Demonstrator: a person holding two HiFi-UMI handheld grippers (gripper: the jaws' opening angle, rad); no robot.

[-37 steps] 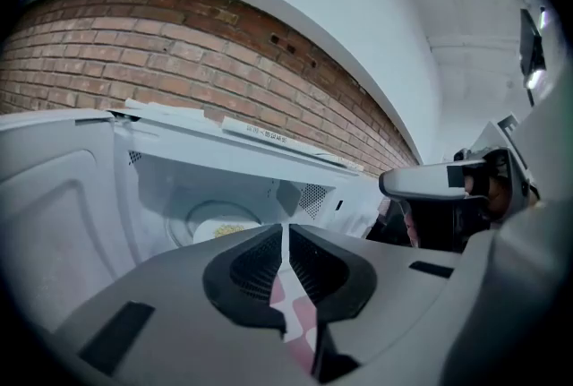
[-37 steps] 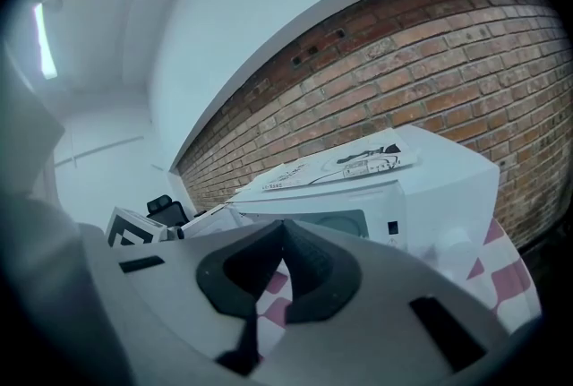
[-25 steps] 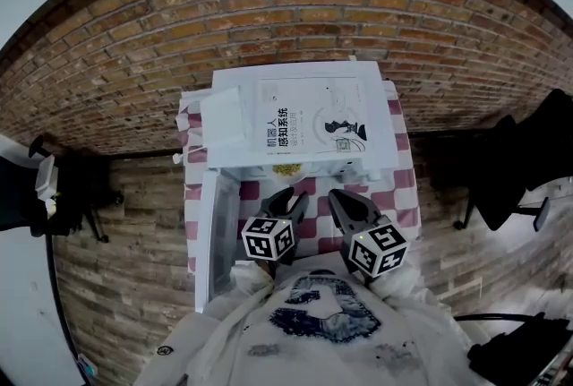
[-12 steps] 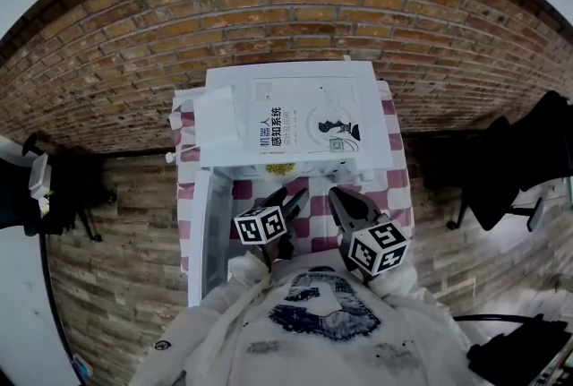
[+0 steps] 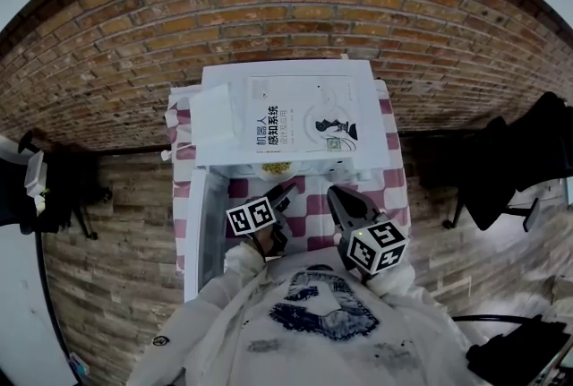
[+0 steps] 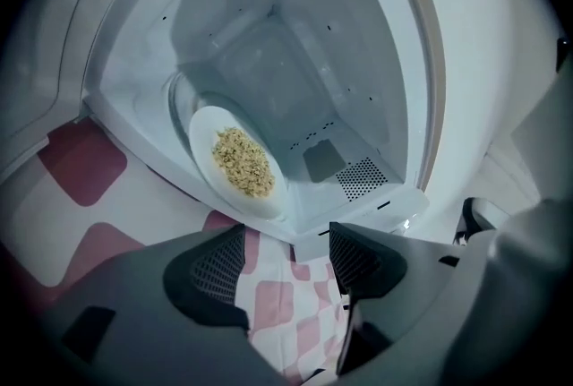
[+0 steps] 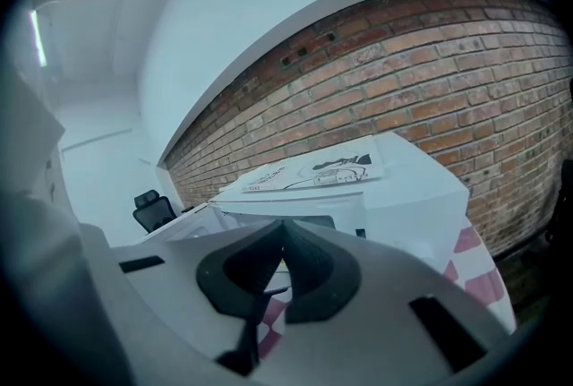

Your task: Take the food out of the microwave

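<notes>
The white microwave (image 5: pixel 367 162) stands on the checkered table with its door (image 5: pixel 204 232) swung open to the left. Inside, a white plate (image 6: pixel 208 129) with yellowish crumbly food (image 6: pixel 242 162) sits near the front of the cavity; the food (image 5: pixel 276 167) also shows in the head view. My left gripper (image 6: pixel 286 254) (image 5: pixel 285 196) hovers just in front of the opening, below the plate. Its jaws have just been opening and stand open with nothing between them. My right gripper (image 7: pixel 284 232) (image 5: pixel 338 201) is held beside it, shut and empty, pointing past the microwave's right front.
A book (image 5: pixel 304 120) and a white box (image 5: pixel 215 120) lie on the microwave's top. The pink-and-white checkered cloth (image 5: pixel 394 187) covers the table. A brick wall (image 5: pixel 286 8) is behind it. Black office chairs (image 5: pixel 510 169) stand at the right and left.
My left gripper has dropped lower in front of the microwave opening and rolled, its marker cube shifting left. The right gripper has kept still.
</notes>
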